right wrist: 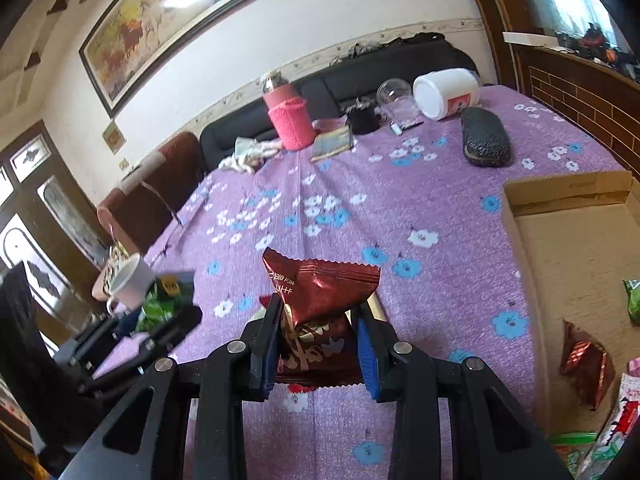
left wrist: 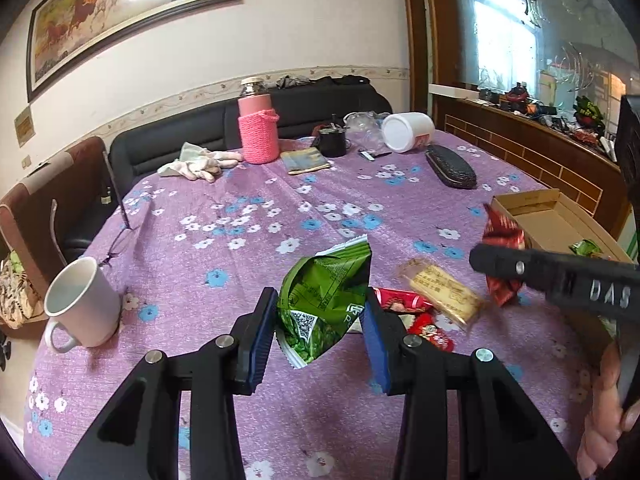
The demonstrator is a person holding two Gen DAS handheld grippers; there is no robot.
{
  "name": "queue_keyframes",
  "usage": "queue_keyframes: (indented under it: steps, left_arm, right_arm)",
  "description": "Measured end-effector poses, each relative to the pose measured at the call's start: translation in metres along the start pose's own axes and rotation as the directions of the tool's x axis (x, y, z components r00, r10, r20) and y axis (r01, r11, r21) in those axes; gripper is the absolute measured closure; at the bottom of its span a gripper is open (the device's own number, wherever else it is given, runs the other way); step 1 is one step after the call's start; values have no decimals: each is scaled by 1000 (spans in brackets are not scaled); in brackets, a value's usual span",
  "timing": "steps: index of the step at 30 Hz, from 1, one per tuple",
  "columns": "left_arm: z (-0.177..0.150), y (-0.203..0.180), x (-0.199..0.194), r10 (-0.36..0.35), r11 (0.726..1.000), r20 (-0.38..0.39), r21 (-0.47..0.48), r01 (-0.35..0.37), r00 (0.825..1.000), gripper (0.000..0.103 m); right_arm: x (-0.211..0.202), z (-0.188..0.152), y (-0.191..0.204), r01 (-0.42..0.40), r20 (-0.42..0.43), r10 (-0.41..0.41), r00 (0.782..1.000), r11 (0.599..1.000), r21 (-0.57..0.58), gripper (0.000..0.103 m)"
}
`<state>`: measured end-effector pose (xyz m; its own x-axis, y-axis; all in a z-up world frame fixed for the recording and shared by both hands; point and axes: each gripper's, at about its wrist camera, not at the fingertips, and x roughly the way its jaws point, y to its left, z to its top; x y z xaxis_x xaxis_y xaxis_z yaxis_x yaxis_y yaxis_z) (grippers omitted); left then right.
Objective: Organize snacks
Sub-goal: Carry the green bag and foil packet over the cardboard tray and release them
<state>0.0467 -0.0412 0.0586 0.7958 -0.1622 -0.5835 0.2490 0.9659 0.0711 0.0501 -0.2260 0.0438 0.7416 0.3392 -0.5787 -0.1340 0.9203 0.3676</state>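
Both hands are mid-carry here, each with a snack, so this looks like the "pick up and drop in the box" part of the tidy-up.

Starting on the left: the left gripper [left wrist: 320, 330] is clamped on a green packet [left wrist: 320, 300], pads pressing its crumpled sides, and the packet looks lifted off the purple tablecloth [left wrist: 240, 216]. It's a shiny foil-type bag, creased and puffy, with a printed code on the front. Just beside it on the cloth lie a few loose snacks: a couple of small red wrappers [left wrist: 404, 302] and a tan biscuit pack [left wrist: 444, 290] (still waiting their turn).

Further right, the right gripper [right wrist: 316, 344] is closed on a dark red packet [right wrist: 320, 288], glossy with a zigzag sealed edge, held above the cloth. The cardboard box [right wrist: 520, 240] sits on the table's right side and already holds some snacks, a red one and a green one among them.

Next move is probably swinging the red packet right over the box rim and letting go, then the green one follows.
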Motion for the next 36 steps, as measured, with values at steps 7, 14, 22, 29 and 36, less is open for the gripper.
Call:
queue_keyframes:
  steps: [7,14,22,29,36]
  left_arm:
    - [1,-9,2,-70,998,-6,-7,70,998,63]
    - [4,-34,-17,-113,993,-14,19,113,994,63]
    - [14,-116,-31,-252,961,-49,103,256,966,63]
    - [11,-215,-13,-413,888,-175,138,438,894,63]
    - [-2,-269,4,-435,859,-244,176,481,866,63]
  right_arm:
    - [-6,10,-22,24,29,-26,999,997,78,67]
    - [-49,9,-56,32,76,-48,996,981,193,67]
    - [-116,-10,-130,116,136,-166,977,942,316,67]
    - [-153,-23,-192,204,152,-287,946,889,409,67]
    - [-144,-32,-216,180,111,-256,960,873,454,67]
